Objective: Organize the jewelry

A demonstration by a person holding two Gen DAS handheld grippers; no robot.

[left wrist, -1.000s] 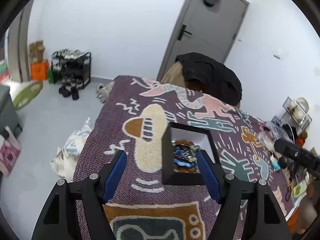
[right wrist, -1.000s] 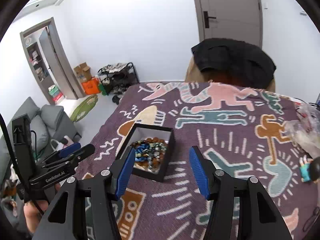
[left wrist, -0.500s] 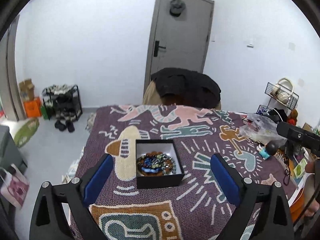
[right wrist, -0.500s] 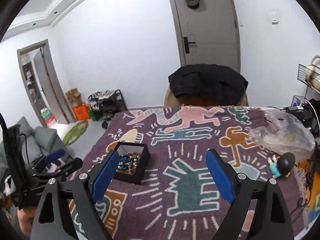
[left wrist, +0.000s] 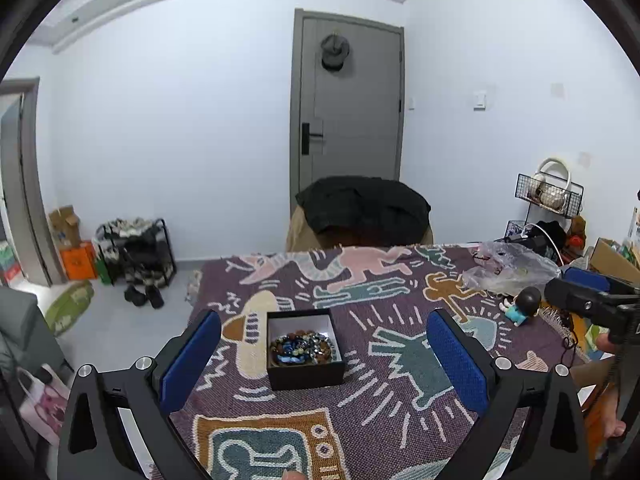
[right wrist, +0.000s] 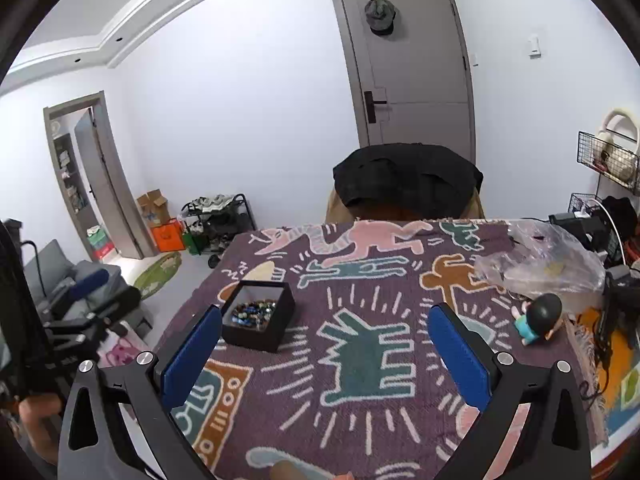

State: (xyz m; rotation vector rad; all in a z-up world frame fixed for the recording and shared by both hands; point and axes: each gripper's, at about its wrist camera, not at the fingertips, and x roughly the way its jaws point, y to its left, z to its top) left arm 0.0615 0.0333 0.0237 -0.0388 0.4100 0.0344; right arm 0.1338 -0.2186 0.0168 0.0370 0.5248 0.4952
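A black square jewelry box (left wrist: 305, 350) with a white lining sits on the patterned purple tablecloth (left wrist: 384, 408). Coiled bead bracelets (left wrist: 302, 347) in blue, brown and green lie inside it. My left gripper (left wrist: 323, 360) is open and empty, raised above the table with the box between its blue fingers. In the right wrist view the box (right wrist: 258, 315) stands left of centre. My right gripper (right wrist: 325, 356) is open and empty, to the right of the box. The left gripper (right wrist: 86, 300) shows at the left edge of that view.
A clear plastic bag (right wrist: 548, 264) and a small dark-headed figurine (right wrist: 538, 318) lie at the table's right side. A chair draped with black clothing (left wrist: 362, 210) stands behind the far edge. A wire rack (left wrist: 550, 196) is at right. The table's left edge drops to the floor.
Both grippers have pulled back and up from the box and opened wider. The box now looks smaller and farther away in both views.
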